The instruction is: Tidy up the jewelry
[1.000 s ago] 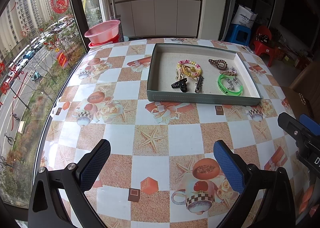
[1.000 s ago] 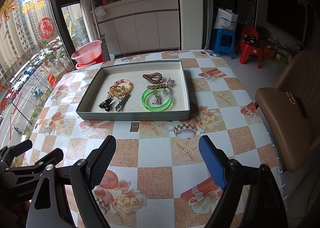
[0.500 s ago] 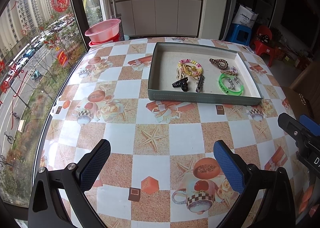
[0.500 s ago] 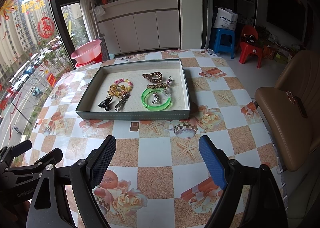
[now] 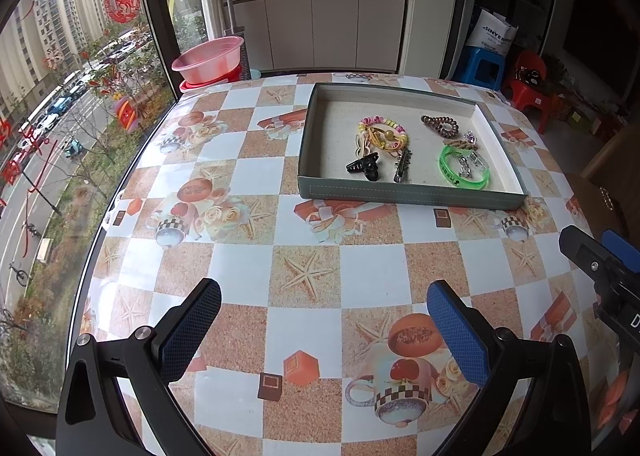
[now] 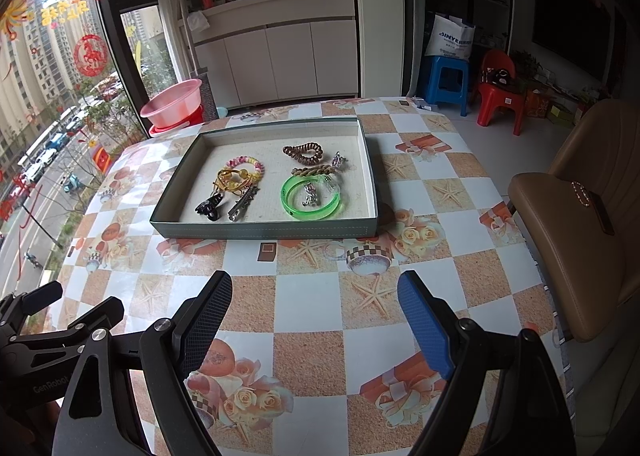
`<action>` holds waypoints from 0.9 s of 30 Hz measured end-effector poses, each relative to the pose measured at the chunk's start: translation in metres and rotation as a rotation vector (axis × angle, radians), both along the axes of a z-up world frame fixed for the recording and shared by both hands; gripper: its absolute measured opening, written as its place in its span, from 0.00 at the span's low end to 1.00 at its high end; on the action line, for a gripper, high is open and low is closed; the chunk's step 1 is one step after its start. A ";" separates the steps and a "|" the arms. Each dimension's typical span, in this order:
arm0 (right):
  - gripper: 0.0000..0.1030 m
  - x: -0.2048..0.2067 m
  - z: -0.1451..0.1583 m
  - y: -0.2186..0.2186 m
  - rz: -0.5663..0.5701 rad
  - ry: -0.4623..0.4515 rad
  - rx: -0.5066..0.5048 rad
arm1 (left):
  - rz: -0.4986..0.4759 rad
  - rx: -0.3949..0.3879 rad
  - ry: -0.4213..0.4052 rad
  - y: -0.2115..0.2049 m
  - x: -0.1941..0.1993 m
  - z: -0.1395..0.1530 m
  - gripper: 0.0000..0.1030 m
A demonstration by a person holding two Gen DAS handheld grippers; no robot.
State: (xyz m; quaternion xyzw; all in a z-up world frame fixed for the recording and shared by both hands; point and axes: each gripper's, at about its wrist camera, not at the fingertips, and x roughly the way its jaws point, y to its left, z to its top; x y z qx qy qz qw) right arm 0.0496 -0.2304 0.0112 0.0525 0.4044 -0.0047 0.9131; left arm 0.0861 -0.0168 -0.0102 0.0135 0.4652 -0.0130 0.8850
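On worktop (image 5: 320, 276), jewelry unmoved in grey rectangular tray (image 6: 264, 231); left tongs (image 5: 324, 320) and right tongs (image 6: 314, 308) still released, empty.

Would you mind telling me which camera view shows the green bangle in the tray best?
The right wrist view: the green bangle lies nearly centred and larger, its whole ring visible. The left wrist view shows the same bangle smaller and off to the right, near the tray front wall.
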 end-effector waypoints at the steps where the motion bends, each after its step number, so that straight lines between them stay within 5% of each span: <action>1: 0.85 0.000 0.000 0.000 0.000 -0.001 -0.001 | 0.001 0.000 0.001 0.000 0.000 0.000 1.00; 27: 0.85 0.000 0.000 0.001 0.001 0.002 -0.002 | 0.009 0.001 0.008 0.001 0.001 -0.001 1.00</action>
